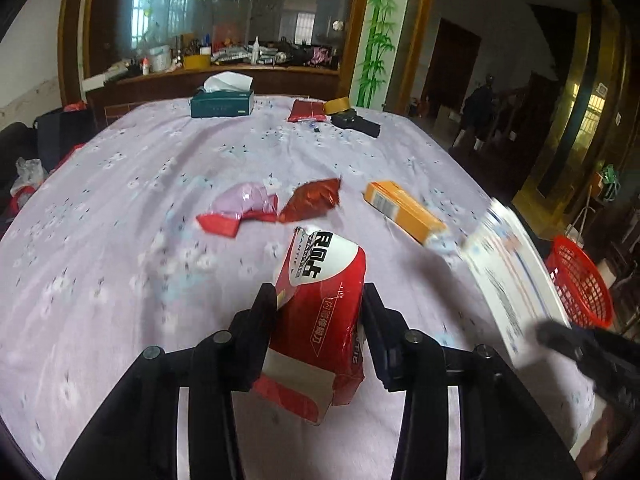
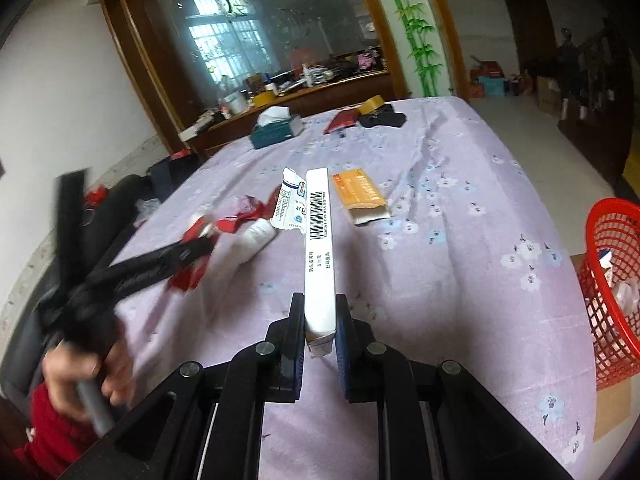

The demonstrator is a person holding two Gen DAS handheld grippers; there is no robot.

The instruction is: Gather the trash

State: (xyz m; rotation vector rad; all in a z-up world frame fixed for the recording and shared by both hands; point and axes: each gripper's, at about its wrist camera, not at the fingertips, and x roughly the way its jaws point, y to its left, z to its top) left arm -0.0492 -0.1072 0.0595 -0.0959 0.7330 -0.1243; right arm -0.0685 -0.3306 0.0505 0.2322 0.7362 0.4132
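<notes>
My left gripper is shut on a red and white tissue packet and holds it above the lilac tablecloth. My right gripper is shut on a flat white box held on edge; the box shows blurred in the left wrist view. On the cloth lie an orange box, also in the right wrist view, a red foil wrapper and a pink and red wrapper. A red mesh basket stands right of the table and holds some trash.
A green tissue box, a red pouch, a tape roll and a black object sit at the table's far end. A cluttered wooden counter stands behind. The table's right edge drops off next to the basket.
</notes>
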